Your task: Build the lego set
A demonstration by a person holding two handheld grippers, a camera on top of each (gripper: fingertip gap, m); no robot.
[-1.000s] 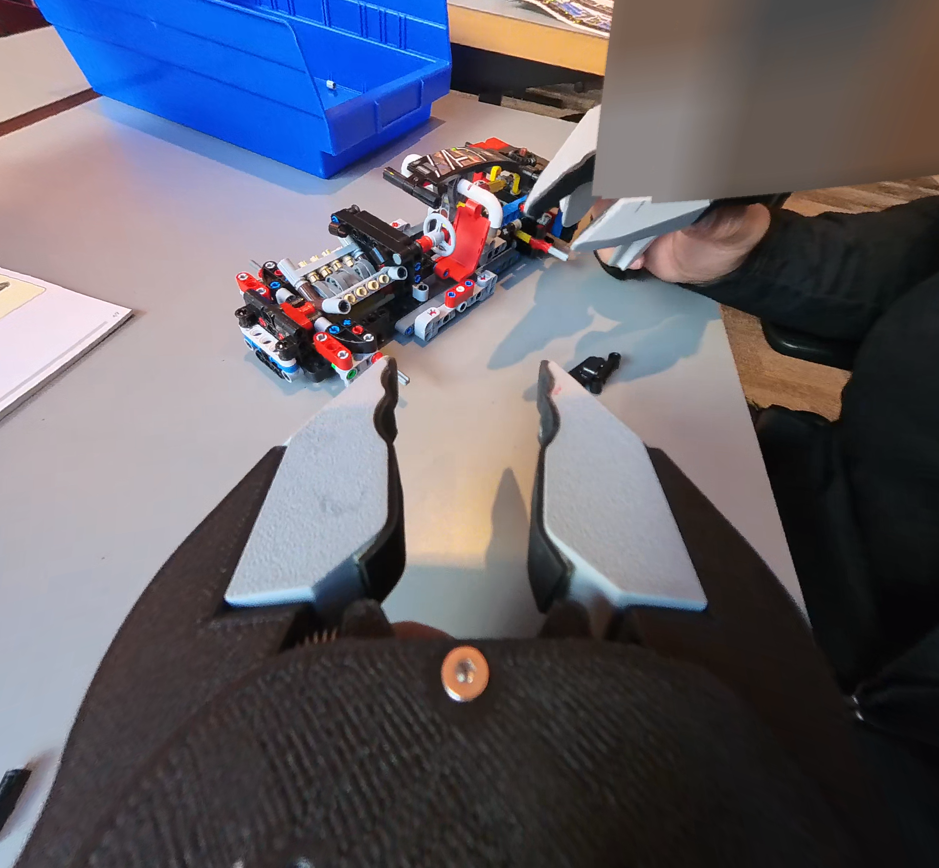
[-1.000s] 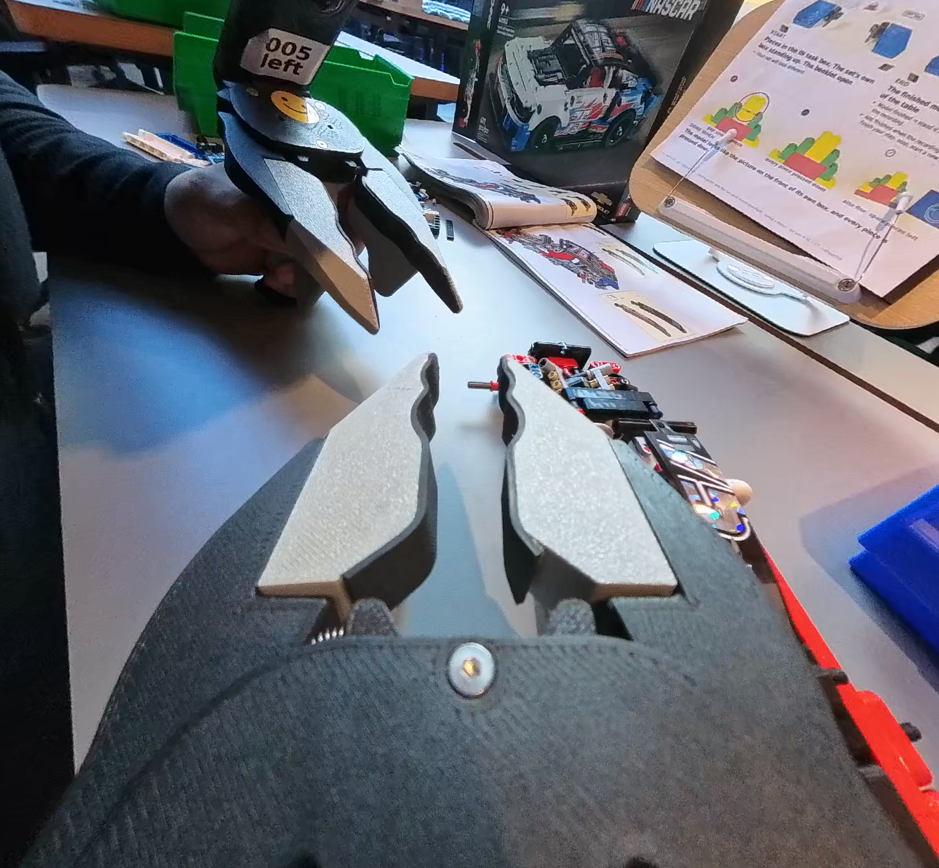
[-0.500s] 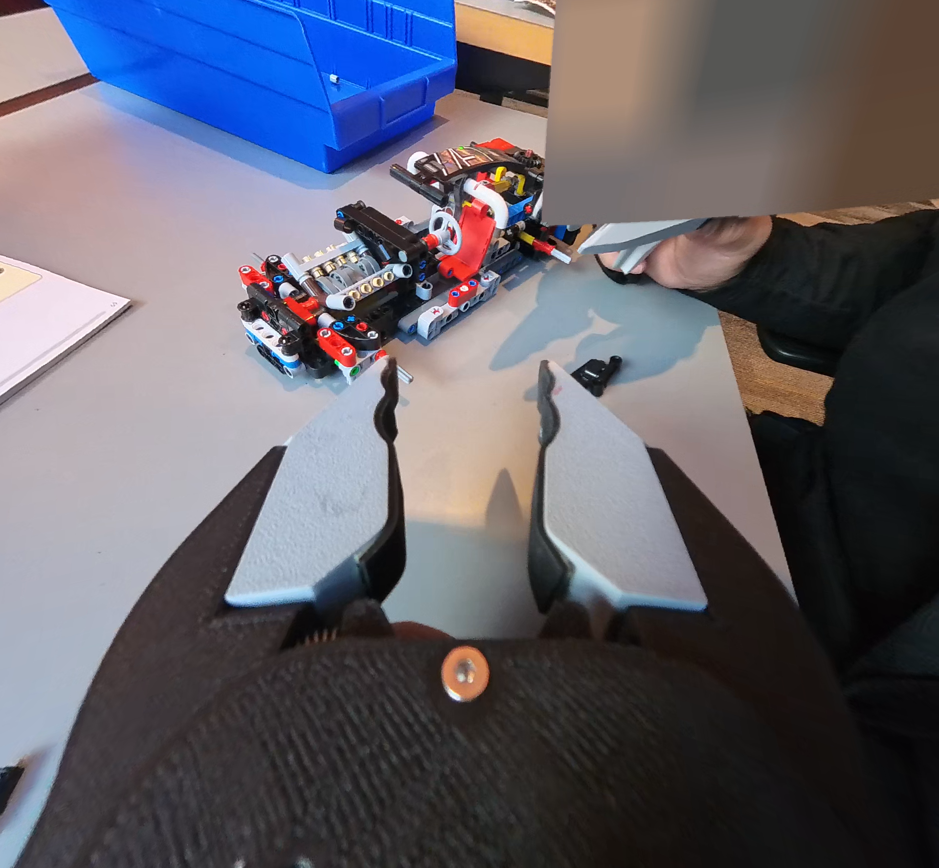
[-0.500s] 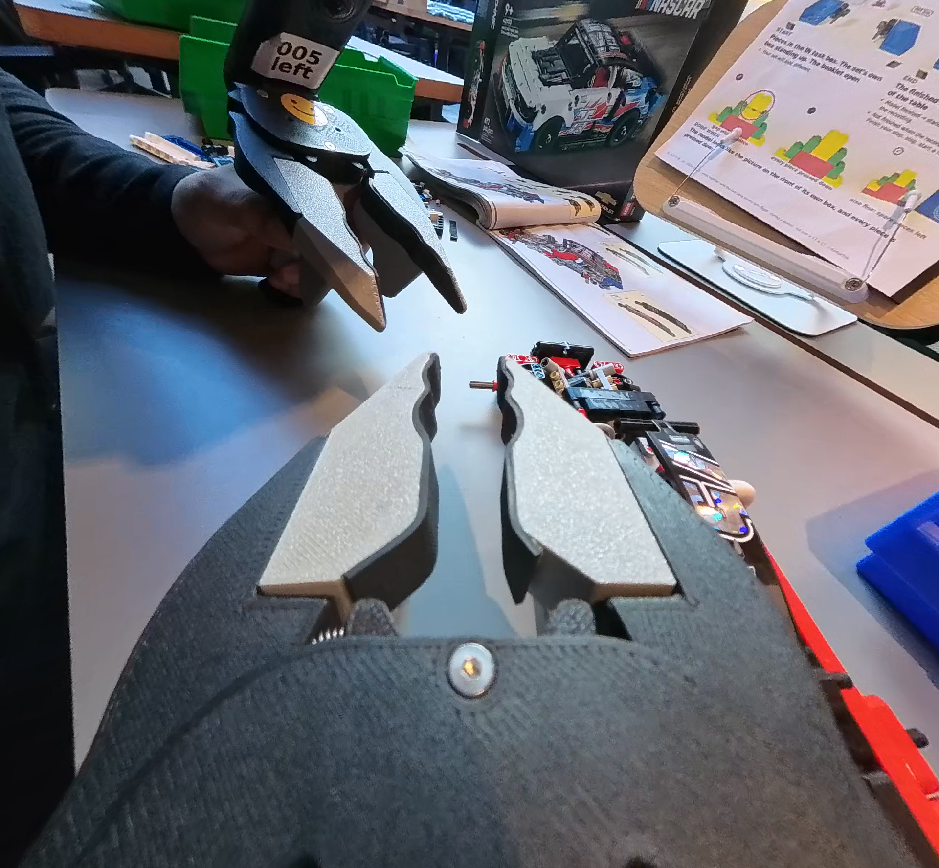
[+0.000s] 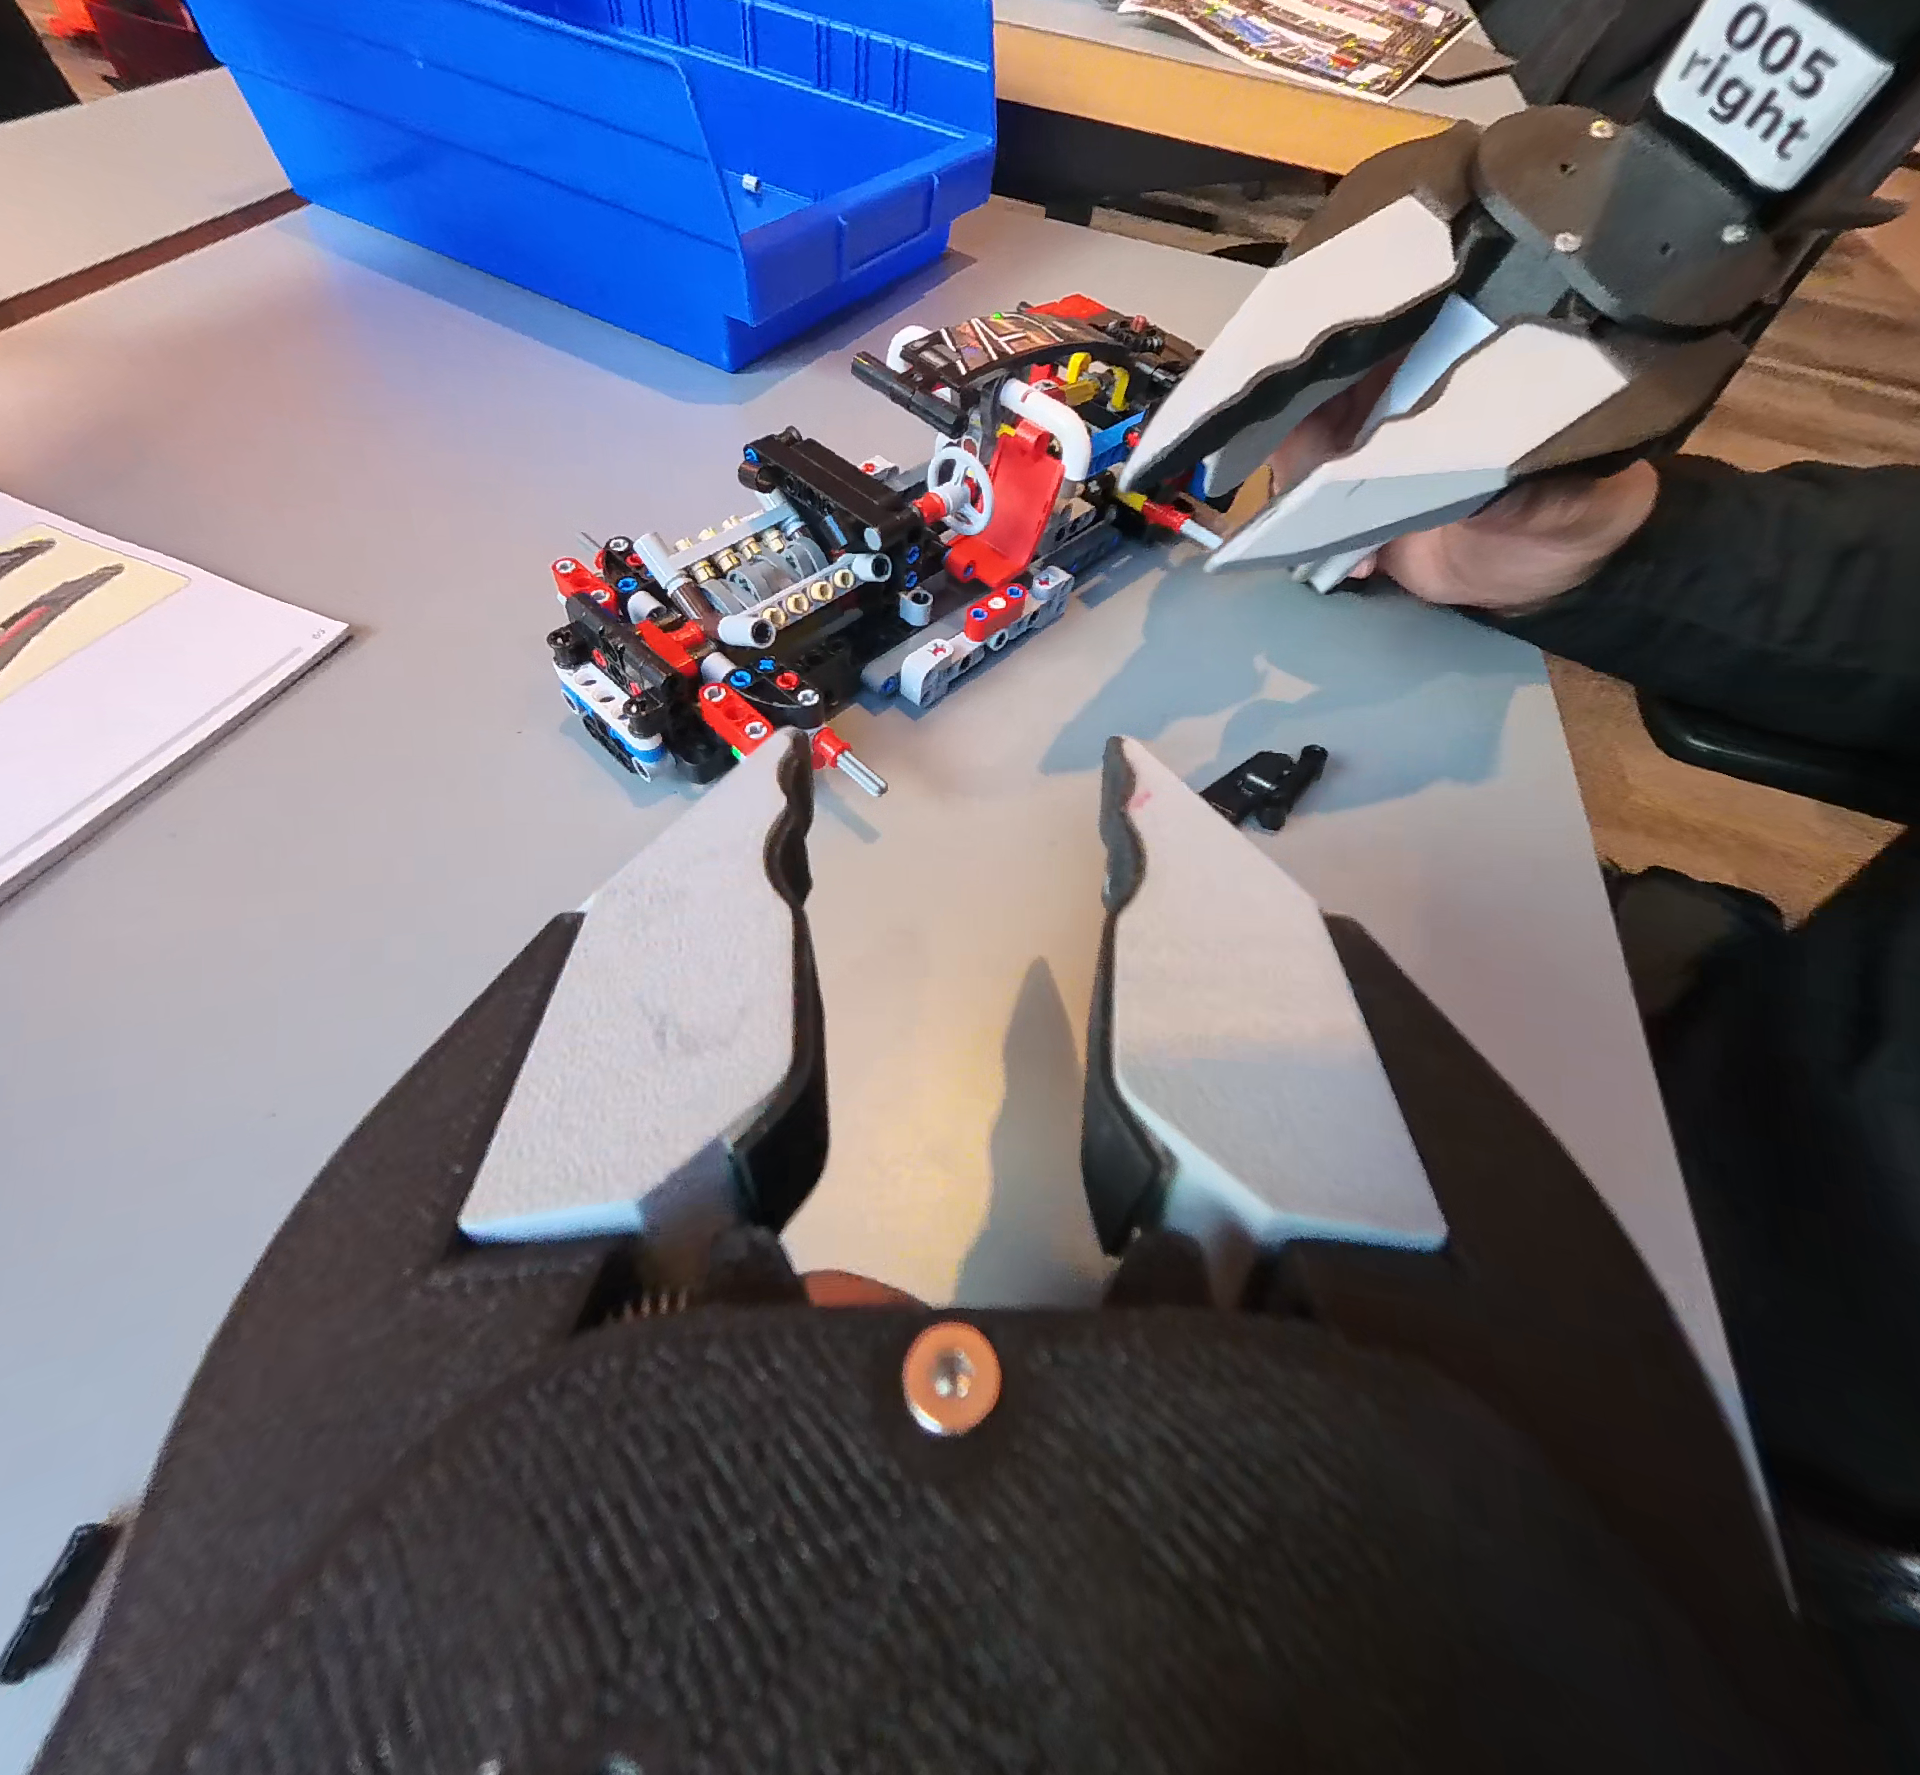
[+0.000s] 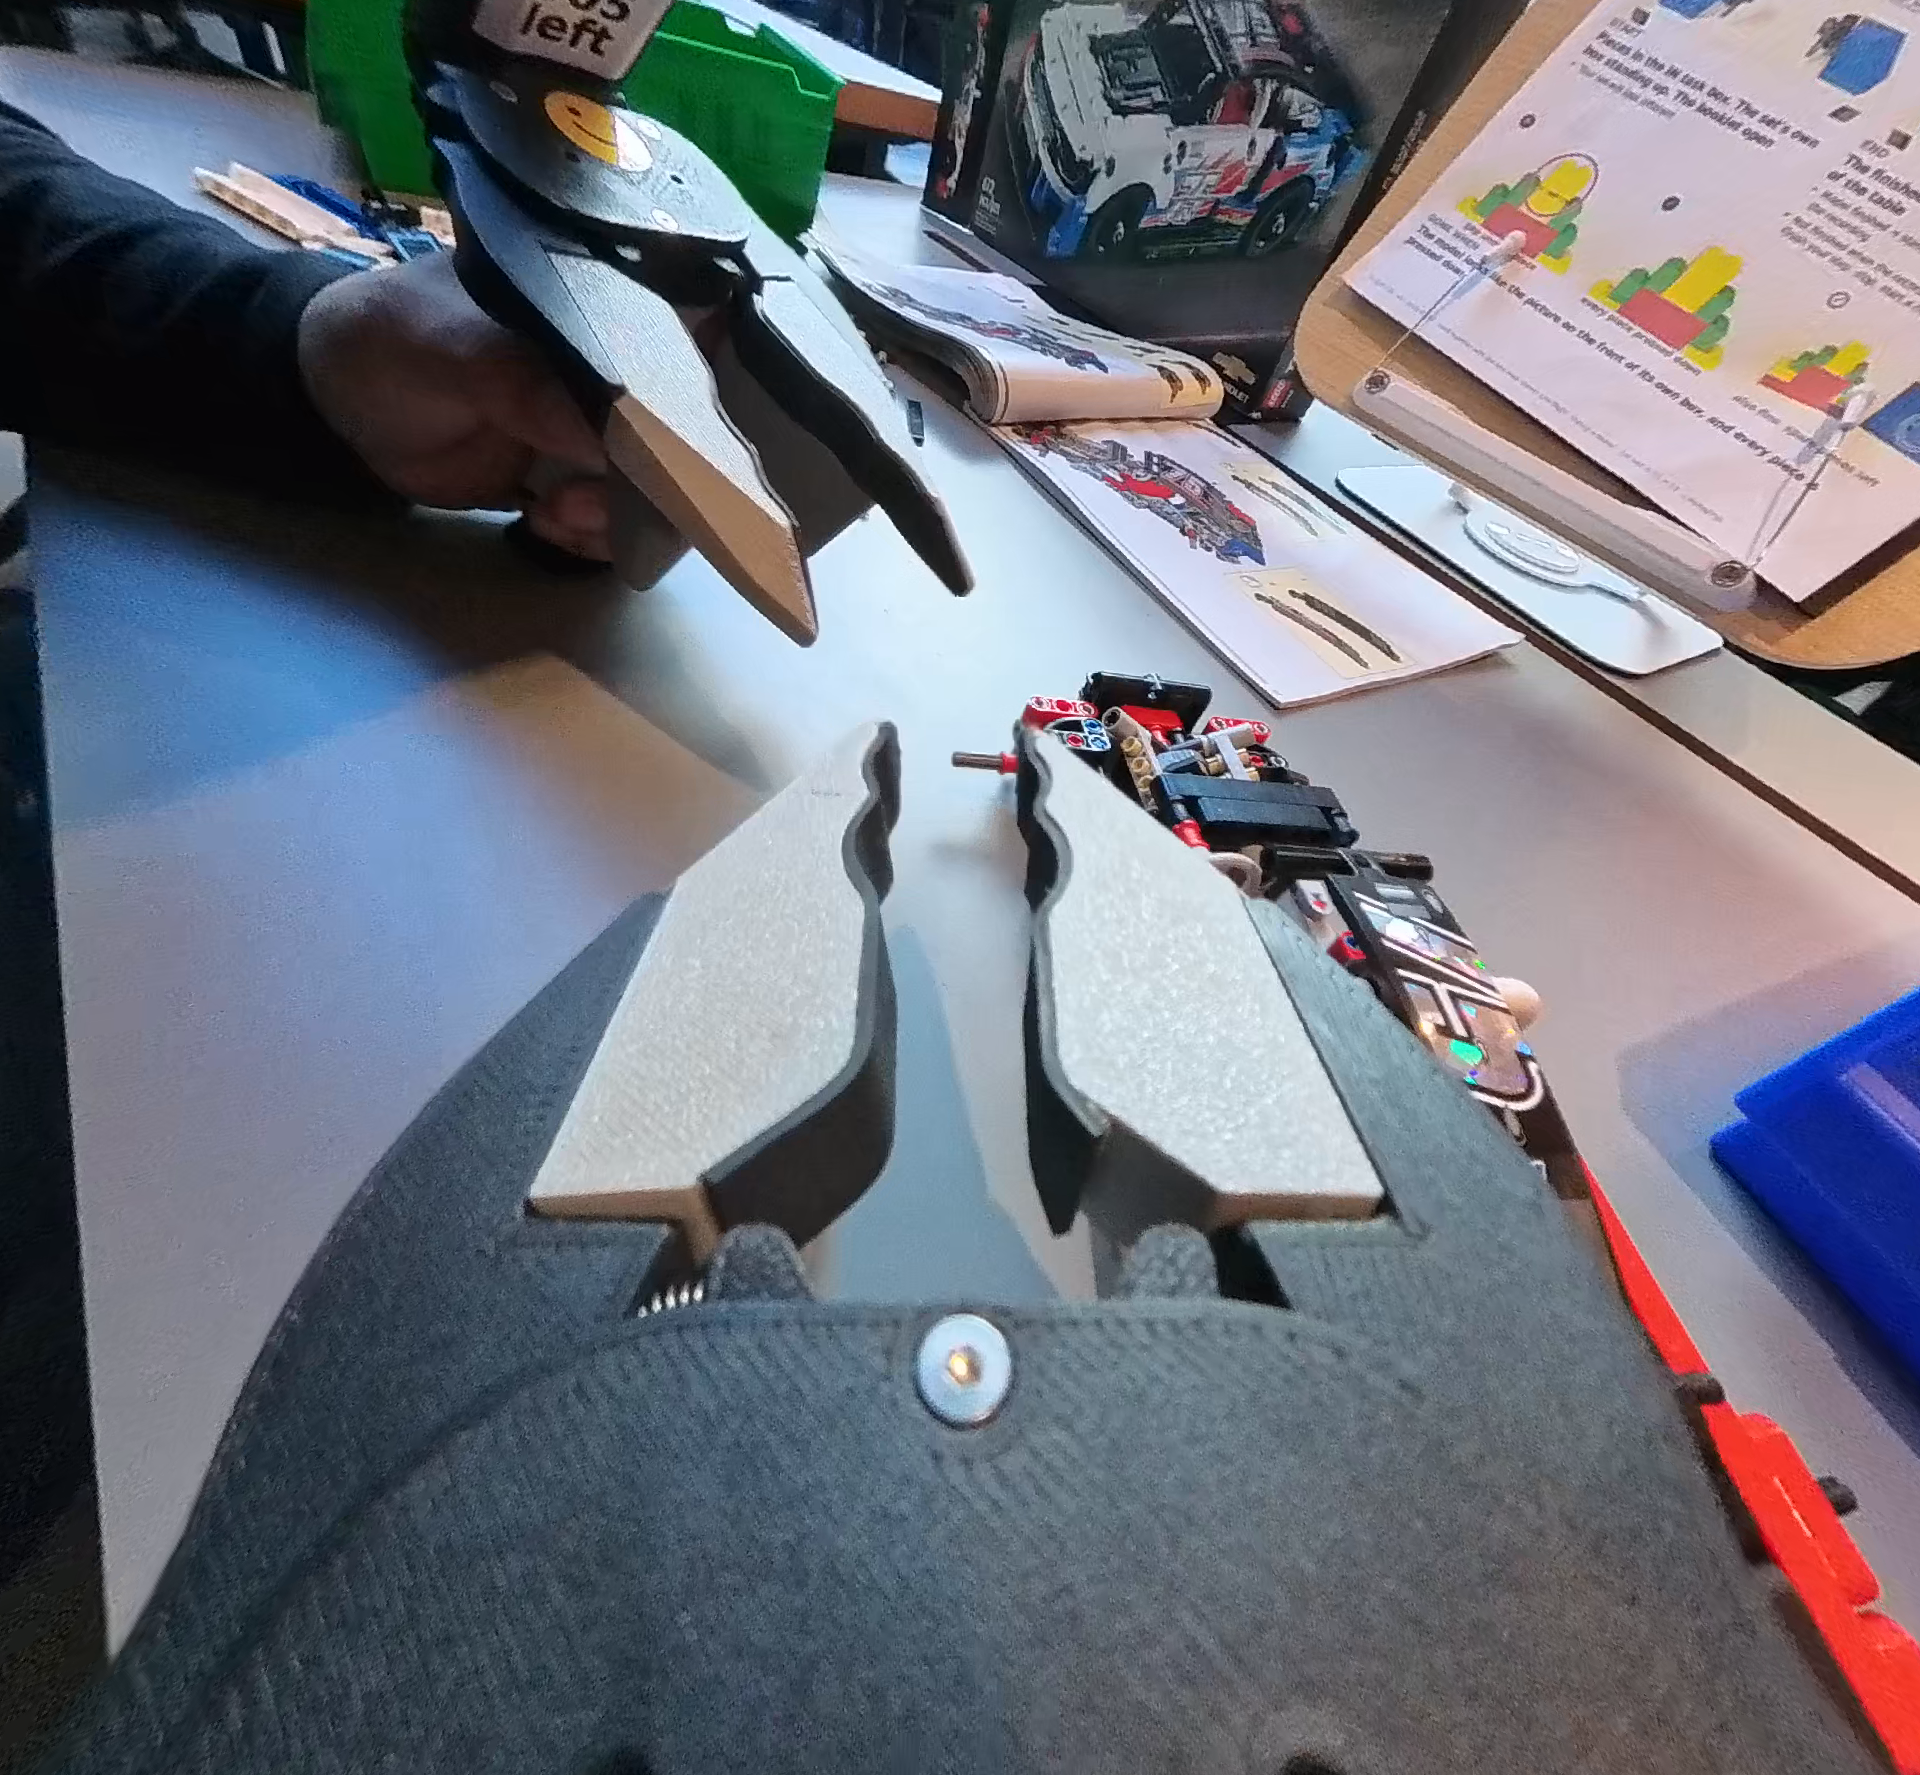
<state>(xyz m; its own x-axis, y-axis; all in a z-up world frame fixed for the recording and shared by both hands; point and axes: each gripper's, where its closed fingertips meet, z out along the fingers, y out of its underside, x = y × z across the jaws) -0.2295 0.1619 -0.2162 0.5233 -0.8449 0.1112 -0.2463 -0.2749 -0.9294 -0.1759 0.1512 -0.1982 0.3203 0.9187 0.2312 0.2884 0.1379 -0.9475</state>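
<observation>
The part-built lego car [image 5: 852, 562], black, red, grey and blue, lies on the grey table [image 5: 312, 894]. My left gripper [image 5: 951, 790] is open and empty, just short of the car's front end. A small black piece [image 5: 1268, 780] lies by its right fingertip. My right gripper [image 5: 1169, 525] is open at the car's rear side, with a red-and-white axle end between its tips. In the right wrist view my right gripper [image 6: 956, 769] shows bare table in its gap, the car [image 6: 1247, 800] lies along its right finger, and the left gripper [image 6: 878, 603] hovers beyond.
A blue bin [image 5: 582, 94] stands behind the car. An open booklet [image 5: 104, 665] lies at the left. The set's box [image 6: 1226, 94], an instruction booklet [image 6: 1247, 541], a sheet on a stand [image 6: 1662, 219] and green bins [image 6: 727, 84] stand farther back. The table edge runs along the right. My right gripper's tips are some 7 cm from the small black piece [image 5: 1268, 780].
My left gripper has shifted a little toward the car's front end. My right gripper has stayed at the car's rear. Both remain open.
</observation>
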